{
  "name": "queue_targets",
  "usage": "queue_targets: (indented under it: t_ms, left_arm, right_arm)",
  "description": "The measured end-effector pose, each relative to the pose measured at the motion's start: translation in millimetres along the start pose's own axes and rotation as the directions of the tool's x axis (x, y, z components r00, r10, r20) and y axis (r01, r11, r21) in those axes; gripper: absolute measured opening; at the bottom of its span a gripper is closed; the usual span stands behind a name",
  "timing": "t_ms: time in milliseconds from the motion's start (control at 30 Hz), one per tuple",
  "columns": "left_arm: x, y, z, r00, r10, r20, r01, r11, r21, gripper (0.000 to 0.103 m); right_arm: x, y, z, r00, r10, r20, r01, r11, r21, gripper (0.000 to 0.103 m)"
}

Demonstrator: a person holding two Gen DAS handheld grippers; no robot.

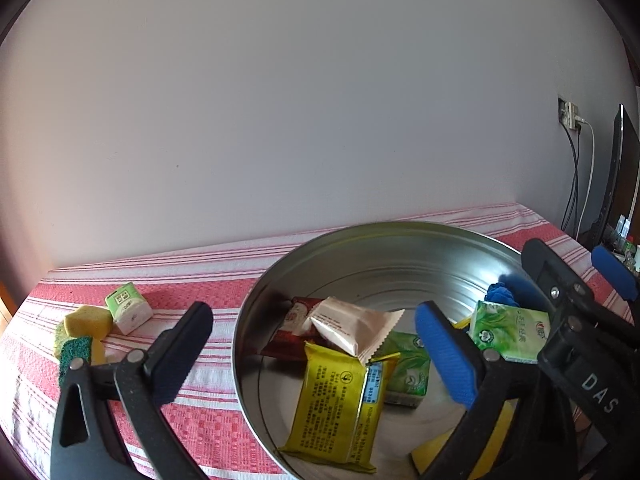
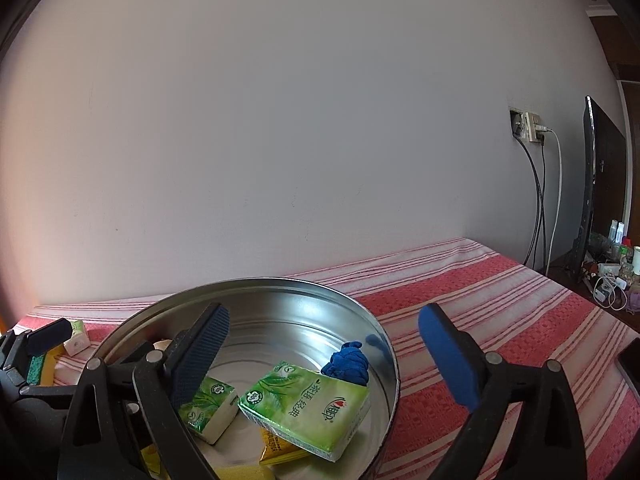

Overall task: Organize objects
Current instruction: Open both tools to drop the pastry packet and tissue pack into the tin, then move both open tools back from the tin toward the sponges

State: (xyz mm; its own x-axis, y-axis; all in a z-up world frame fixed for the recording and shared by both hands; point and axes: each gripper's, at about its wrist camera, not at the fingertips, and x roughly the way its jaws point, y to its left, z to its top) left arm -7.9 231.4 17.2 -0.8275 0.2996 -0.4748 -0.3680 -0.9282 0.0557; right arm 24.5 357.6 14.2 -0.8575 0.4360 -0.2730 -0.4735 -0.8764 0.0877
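Observation:
A round metal tin [image 1: 360, 248] [image 2: 256, 284] on the red striped cloth holds snack packets and tissue packs: a yellow packet [image 1: 336, 400], a beige sachet [image 1: 356, 328], a red packet [image 1: 292, 332], green tissue packs [image 1: 508, 330] [image 2: 308, 408] [image 2: 208, 408] and a blue cloth ball [image 2: 348, 364]. My left gripper [image 1: 316, 348] is open and empty, straddling the tin's left rim. My right gripper [image 2: 324, 356] is open and empty over the tin's right side, just above the large tissue pack. A small tissue pack [image 1: 128, 308] and yellow-green sponges [image 1: 82, 336] lie on the cloth left of the tin.
A plain wall stands right behind the table. A socket with cables [image 2: 532, 128] and a dark monitor [image 2: 592, 188] are at the far right, with clutter on a low surface [image 2: 612, 276] beyond the table's right edge.

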Motion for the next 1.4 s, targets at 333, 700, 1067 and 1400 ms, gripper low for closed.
queue_targets:
  t_ms: [333, 700, 1067, 1400]
  left_arm:
    - [-12, 16, -4, 0.994, 0.07, 0.084, -0.066, 0.997, -0.045, 0.102]
    - [-15, 34, -14, 0.987, 0.121, 0.11, -0.115, 0.992, -0.059, 0.102]
    - [-27, 49, -23, 0.986, 0.109, 0.125, -0.101, 0.993, -0.067, 0.102]
    - [-33, 76, -27, 0.985, 0.115, 0.13, -0.107, 0.992, -0.068, 0.102]
  right_arm:
    - [-22, 7, 0, 0.989, -0.054, 0.139, 0.058, 0.998, -0.027, 0.101]
    - [-24, 5, 0, 0.988, -0.066, 0.137, 0.067, 0.998, -0.001, 0.101]
    - [-40, 18, -4, 0.983, -0.061, 0.176, 0.062, 0.998, 0.001, 0.101]
    - [-44, 51, -11, 0.992, 0.005, 0.13, -0.003, 1.0, -0.016, 0.101]
